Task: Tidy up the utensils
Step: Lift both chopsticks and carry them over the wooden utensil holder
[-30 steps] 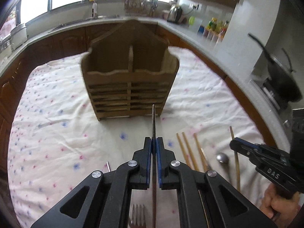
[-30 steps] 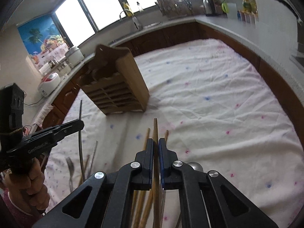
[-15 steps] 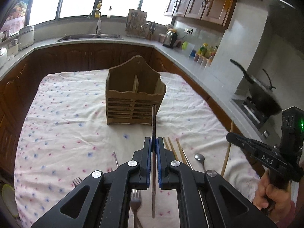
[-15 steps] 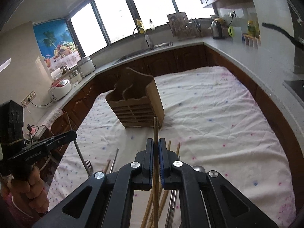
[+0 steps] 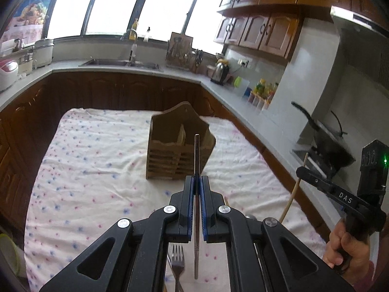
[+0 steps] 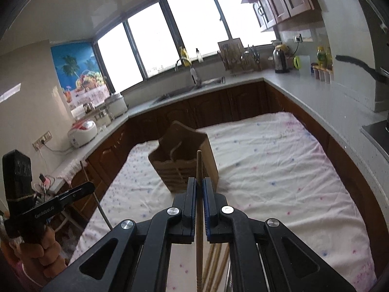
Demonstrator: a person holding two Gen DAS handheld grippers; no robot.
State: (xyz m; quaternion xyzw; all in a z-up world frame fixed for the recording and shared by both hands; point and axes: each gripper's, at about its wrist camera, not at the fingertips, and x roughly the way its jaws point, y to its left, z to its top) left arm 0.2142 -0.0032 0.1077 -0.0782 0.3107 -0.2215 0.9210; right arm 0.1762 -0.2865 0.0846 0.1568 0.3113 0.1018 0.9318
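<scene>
Both tongs lifted above the desk (image 5: 80,170), each clamped on one utensil. Left tongs (image 5: 197,182) closed on a metal chopstick (image 5: 197,155), held mid-shaft, tip pointing toward the wooden holder (image 5: 180,150). Right tongs (image 6: 199,185) closed on a wooden chopstick (image 6: 199,165), also gripped partway along, tip toward the holder. Holder standing upright mid-desk on the flowered cloth (image 5: 97,146), two compartments split by a centre divider, looks empty from here. Fork (image 5: 178,258) lying on the cloth nearer than the holder, below the left tongs; more wooden chopsticks (image 6: 216,258) loose on the cloth below the right tongs. Spoon bowl barely visible near the holder's right, mostly hidden.

Step in hand, by judgement: carry both sticks over the holder and drop them in. To do well: bring each stick above its compartment, tilt steeper until near vertical, lower the tip past the rim before releasing. Keep metal and wood in separate compartments. Go one side at a time to avoid tongs colliding over the narrow opening. Avoid knocking the tall back panel; light holder likely to tip.
</scene>
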